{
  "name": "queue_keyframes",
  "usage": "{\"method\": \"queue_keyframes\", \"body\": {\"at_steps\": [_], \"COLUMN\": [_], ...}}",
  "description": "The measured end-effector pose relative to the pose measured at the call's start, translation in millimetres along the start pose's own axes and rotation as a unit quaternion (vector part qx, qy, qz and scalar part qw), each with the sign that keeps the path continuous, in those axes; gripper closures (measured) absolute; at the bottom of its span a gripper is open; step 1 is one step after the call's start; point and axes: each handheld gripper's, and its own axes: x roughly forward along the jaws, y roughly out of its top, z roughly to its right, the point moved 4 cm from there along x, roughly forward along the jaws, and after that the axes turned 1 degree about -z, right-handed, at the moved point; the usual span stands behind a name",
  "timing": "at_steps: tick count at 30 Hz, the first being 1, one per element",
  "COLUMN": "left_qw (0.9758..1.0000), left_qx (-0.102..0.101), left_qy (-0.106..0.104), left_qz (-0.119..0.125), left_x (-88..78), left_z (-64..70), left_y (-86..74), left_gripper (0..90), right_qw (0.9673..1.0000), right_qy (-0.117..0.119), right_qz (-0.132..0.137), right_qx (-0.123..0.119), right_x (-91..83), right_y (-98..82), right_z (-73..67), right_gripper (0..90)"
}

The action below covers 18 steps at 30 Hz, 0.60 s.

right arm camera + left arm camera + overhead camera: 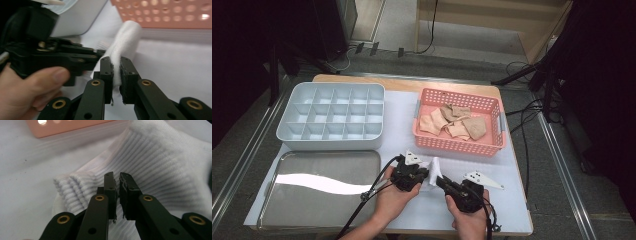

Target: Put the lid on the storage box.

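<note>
A white ribbed sock (435, 167) stands up off the white mat between my two grippers, near the table's front. My left gripper (426, 176) comes at it from the left and my right gripper (440, 181) from the right. In the left gripper view, the left gripper (117, 176) has its jaws drawn together at the sock's (150, 157) ribbed cuff, pinching a thin edge of it. In the right gripper view, the right gripper (117, 61) is shut on a fold of the sock (127, 37), and the left gripper (98, 53) reaches the same sock from the left.
A pink basket (459, 145) with several beige socks (454, 122) sits just behind the grippers. A pale grey box of compartments (332, 117) stands at the back left. A shiny metal tray (322, 187) lies at the front left.
</note>
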Motion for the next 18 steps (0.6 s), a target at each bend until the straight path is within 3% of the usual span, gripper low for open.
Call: {"method": "queue_keyframes", "body": {"at_steps": [6, 12, 18], "left_qw": [0.9997, 0.9985, 0.9981], "left_qx": [-0.017, -0.029, -0.025], "left_qy": [-0.017, -0.033, -0.037], "left_qz": [0.008, 0.033, 0.042], "left_x": [-0.5, -18.5, -44.6], "left_z": [-4.7, -10.8, -27.9], "left_y": [0.4, -0.1, -9.8], "left_gripper": [87.8, 75.3, 86.8], "right_qw": [0.9999, 0.9994, 0.9993], "right_qy": [0.003, -0.030, -0.034], "right_qz": [-0.002, 0.004, 0.008], "right_qx": [-0.014, -0.017, -0.012], "right_x": [12.4, 14.7, 13.0], "right_y": [1.7, 3.6, 4.0], "right_z": [-14.3, -9.8, -5.3], "right_gripper": [82.4, 82.3, 82.2]}}
